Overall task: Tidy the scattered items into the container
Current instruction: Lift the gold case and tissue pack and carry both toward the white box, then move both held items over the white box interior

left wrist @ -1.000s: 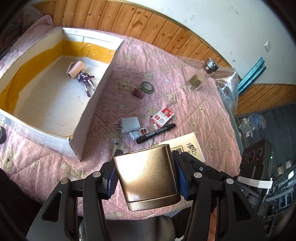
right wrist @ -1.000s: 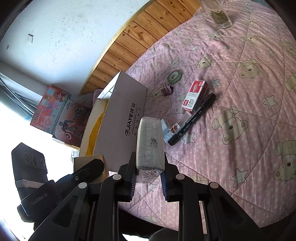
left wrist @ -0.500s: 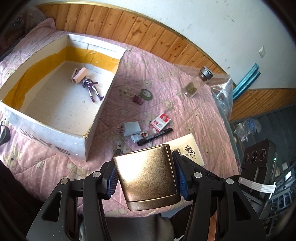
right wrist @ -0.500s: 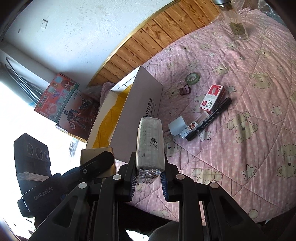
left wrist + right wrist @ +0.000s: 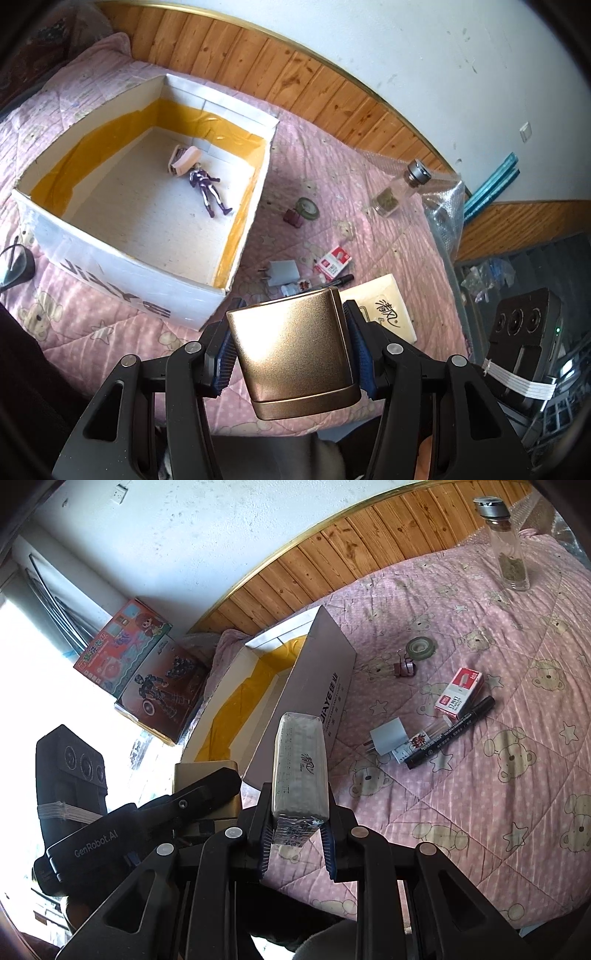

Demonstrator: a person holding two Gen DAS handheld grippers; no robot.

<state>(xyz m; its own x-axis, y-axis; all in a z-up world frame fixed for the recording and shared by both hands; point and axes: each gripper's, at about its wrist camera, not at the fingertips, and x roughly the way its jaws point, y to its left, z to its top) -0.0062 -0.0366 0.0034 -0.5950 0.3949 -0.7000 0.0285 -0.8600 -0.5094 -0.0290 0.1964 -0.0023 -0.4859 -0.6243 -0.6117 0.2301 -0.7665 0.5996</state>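
Note:
My left gripper (image 5: pixel 291 354) is shut on a gold metal box (image 5: pixel 295 350), held above the bed's near edge, right of the white cardboard box (image 5: pixel 110 258). That container is lined with yellow tape and holds a purple figure (image 5: pixel 208 190) and a pink item (image 5: pixel 183 162). My right gripper (image 5: pixel 297 834) is shut on a wrapped tissue pack (image 5: pixel 299 760), raised beside the white cardboard box (image 5: pixel 325 679). On the pink quilt lie a white charger (image 5: pixel 388 738), a black marker (image 5: pixel 450 733), a red-white small box (image 5: pixel 460 690), a binder clip (image 5: pixel 404 668) and a tape roll (image 5: pixel 421 646).
A glass bottle (image 5: pixel 400 190) with a metal cap stands at the quilt's far right, near bubble wrap (image 5: pixel 443 218). Wood panelling (image 5: pixel 295 74) backs the bed. Toy boxes (image 5: pixel 147 672) lean against the wall left of the bed. Glasses (image 5: pixel 14 262) lie left of the container.
Both grippers have pulled back and risen with their loads; the quilt items look smaller. The whole container has come into the left wrist view. The right wrist has rolled.

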